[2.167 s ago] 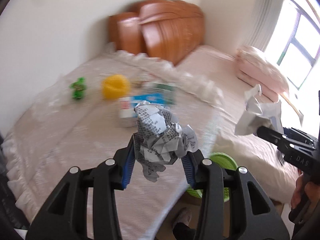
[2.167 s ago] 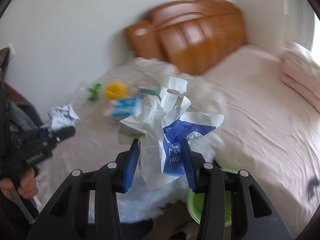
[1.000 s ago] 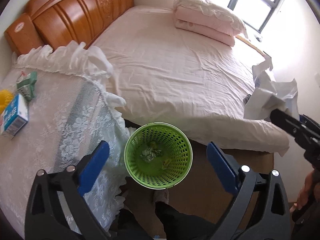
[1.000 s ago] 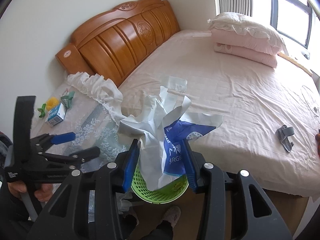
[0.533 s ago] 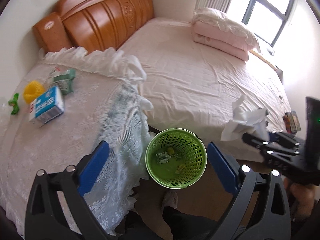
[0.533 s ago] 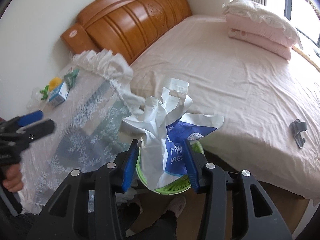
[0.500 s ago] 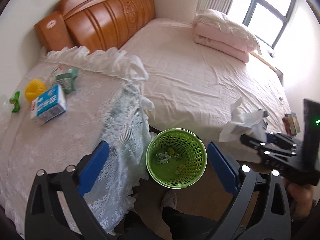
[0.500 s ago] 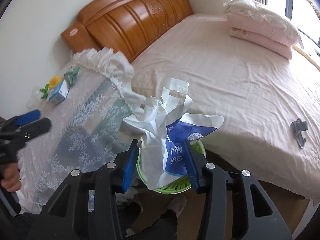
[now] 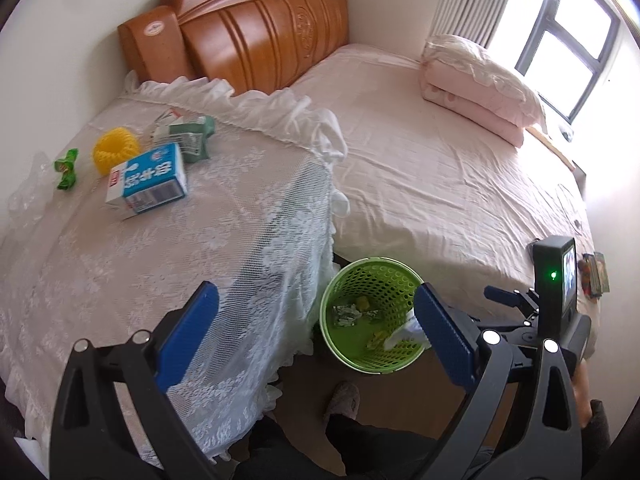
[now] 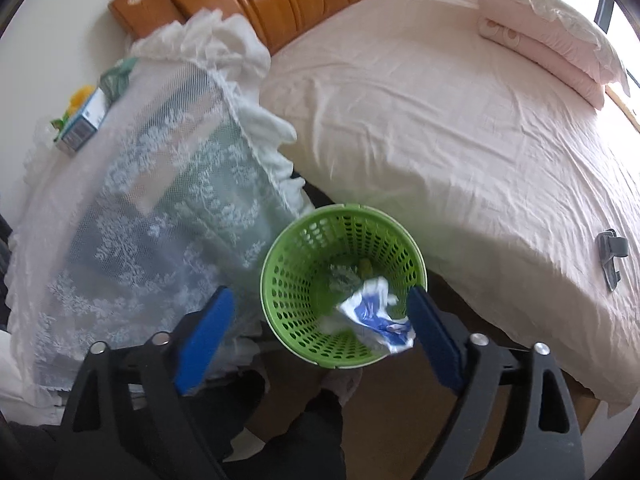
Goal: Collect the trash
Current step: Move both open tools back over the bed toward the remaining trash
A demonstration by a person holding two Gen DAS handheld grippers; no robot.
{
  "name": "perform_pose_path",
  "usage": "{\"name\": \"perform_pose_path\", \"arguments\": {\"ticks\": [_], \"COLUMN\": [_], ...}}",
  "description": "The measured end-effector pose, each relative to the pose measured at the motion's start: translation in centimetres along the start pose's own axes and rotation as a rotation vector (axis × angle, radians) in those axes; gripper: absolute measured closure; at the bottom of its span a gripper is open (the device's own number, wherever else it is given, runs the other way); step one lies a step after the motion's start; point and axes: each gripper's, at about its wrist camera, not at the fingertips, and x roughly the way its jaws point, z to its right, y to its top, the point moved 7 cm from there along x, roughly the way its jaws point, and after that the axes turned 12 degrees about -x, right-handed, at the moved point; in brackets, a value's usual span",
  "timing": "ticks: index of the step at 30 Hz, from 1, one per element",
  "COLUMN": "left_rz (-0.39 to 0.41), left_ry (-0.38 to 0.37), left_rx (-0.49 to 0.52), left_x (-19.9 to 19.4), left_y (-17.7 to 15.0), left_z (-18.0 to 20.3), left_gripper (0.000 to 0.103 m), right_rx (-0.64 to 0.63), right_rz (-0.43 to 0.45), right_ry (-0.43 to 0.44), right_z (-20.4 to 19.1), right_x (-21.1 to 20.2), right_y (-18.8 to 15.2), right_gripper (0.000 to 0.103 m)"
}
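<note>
A green mesh bin (image 9: 348, 350) (image 10: 296, 280) stands on the floor between the lace-covered table and the bed. A white and blue plastic bag (image 10: 376, 316) lies inside it at the near right wall, over crumpled paper (image 9: 346, 314). My right gripper (image 10: 316, 338) is open and empty just above the bin. My left gripper (image 9: 316, 336) is open and empty, higher up over the table's edge. On the table lie a blue and white carton (image 9: 148, 184), a yellow ring (image 9: 116, 148), a green packet (image 9: 188, 136) and a green wrapper (image 9: 66, 168).
The lace-covered table (image 9: 120, 260) is at the left. The pink bed (image 9: 440, 184) with a folded quilt (image 9: 476, 84) and wooden headboard (image 9: 256, 28) fills the right. A grey clip (image 10: 610, 252) lies on the bed. A slippered foot (image 9: 342, 402) is below the bin.
My right gripper has moved down over the bin, opened and let go of the plastic bag, which now lies in the bin. My left gripper stays open.
</note>
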Motion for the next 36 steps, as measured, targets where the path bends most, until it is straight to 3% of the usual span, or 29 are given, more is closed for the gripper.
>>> {"name": "perform_pose_path", "arguments": {"ticks": [7, 12, 18, 24, 29, 36], "left_rz": [0.033, 0.056, 0.074, 0.105, 0.147, 0.196], "left_ry": [0.034, 0.071, 0.108, 0.159, 0.263, 0.438], "left_rx": [-0.045, -0.081, -0.157, -0.214, -0.265, -0.373], "left_x": [-1.4, -2.4, -3.1, -3.6, -3.8, -3.1], "left_y": [0.3, 0.6, 1.4, 2.4, 4.1, 8.1], "left_z": [-2.7, -5.5, -9.3, -13.0, -18.6, -31.1], "left_gripper": [0.009, 0.009, 0.009, 0.009, 0.009, 0.009], "right_rx": [0.0, -0.047, -0.113, -0.165, -0.189, -0.221], "right_rz": [0.109, 0.181, 0.227, 0.213, 0.205, 0.193], "right_ry": [-0.024, -0.025, 0.017, 0.056, 0.098, 0.133], "right_z": [-0.4, -1.9, -5.0, -8.4, -11.5, -17.3], "right_x": [-5.4, -8.5, -9.3, -8.1, -7.3, -6.1], "right_y": [2.3, 5.1, 8.0, 9.6, 11.1, 13.6], "right_gripper": [0.003, 0.003, 0.003, 0.003, 0.003, 0.003]}}
